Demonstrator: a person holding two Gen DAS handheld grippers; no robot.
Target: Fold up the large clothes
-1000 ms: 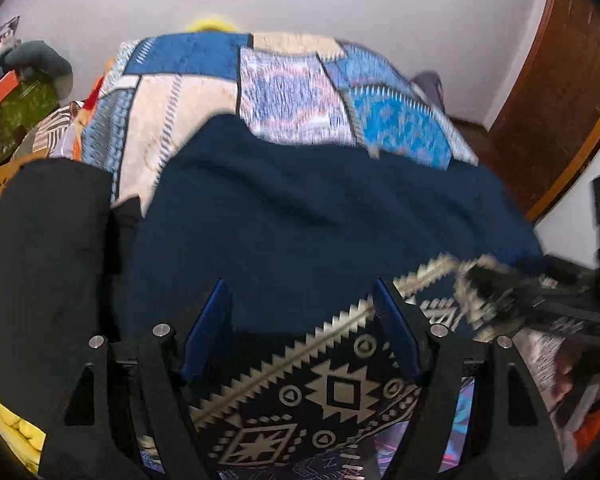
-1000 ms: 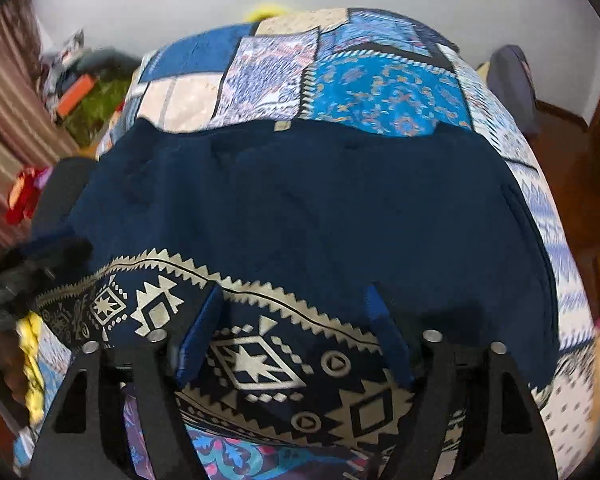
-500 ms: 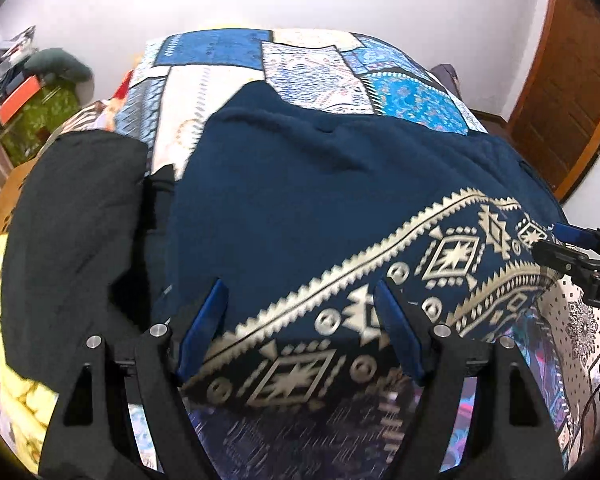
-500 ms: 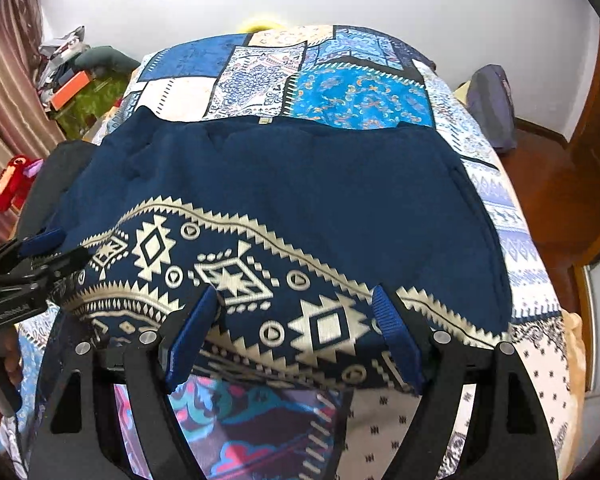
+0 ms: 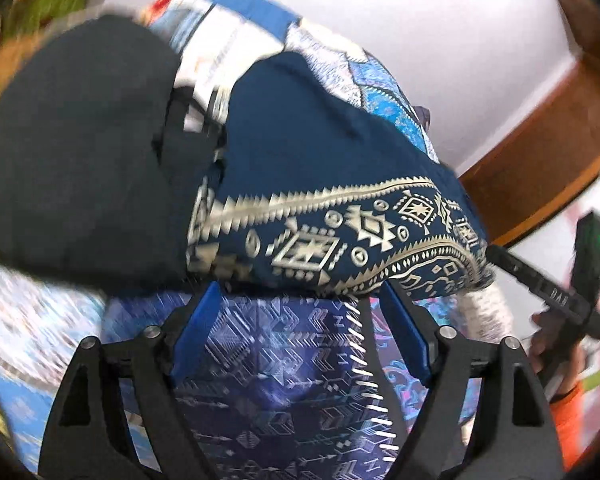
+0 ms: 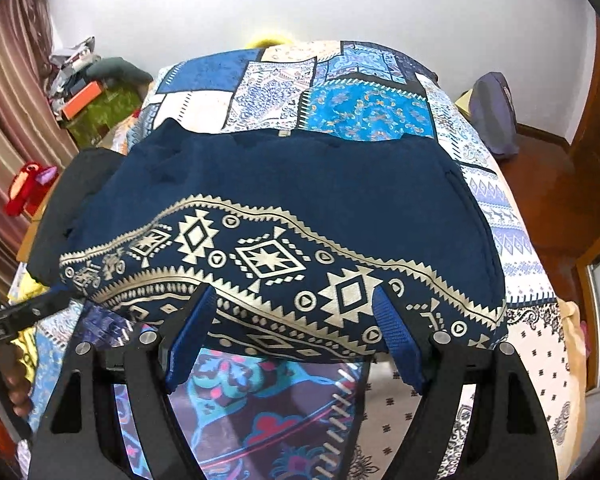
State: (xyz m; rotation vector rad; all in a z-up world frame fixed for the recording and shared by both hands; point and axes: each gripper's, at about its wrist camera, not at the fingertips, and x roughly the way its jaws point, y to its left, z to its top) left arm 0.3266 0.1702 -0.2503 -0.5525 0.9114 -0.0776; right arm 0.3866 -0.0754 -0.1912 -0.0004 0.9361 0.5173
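Observation:
A navy garment (image 6: 300, 184) with a gold patterned band (image 6: 268, 260) lies folded across the patchwork quilt (image 6: 372, 112). In the right wrist view my right gripper (image 6: 294, 294) hovers open at the band's near edge, blue pads apart and pressing on nothing. In the blurred, tilted left wrist view my left gripper (image 5: 300, 286) is at the near edge of the same garment (image 5: 312, 140). Its jaws are opening, with only bedding between them. Each gripper shows in the other's view: the right gripper (image 5: 496, 254) at the band's right end, the left gripper (image 6: 56, 296) at its left end.
A black garment (image 5: 80, 152) lies left of the navy one. A wooden door (image 6: 596, 128) and a purple bag (image 6: 494, 116) on the floor are to the right. A curtain (image 6: 4, 128), a red toy (image 6: 24, 192) and boxes (image 6: 80, 100) crowd the left.
Both grippers have drawn back from over the garment to its near edge. The left one also swung left and rolled, so its view is now tilted and blurred.

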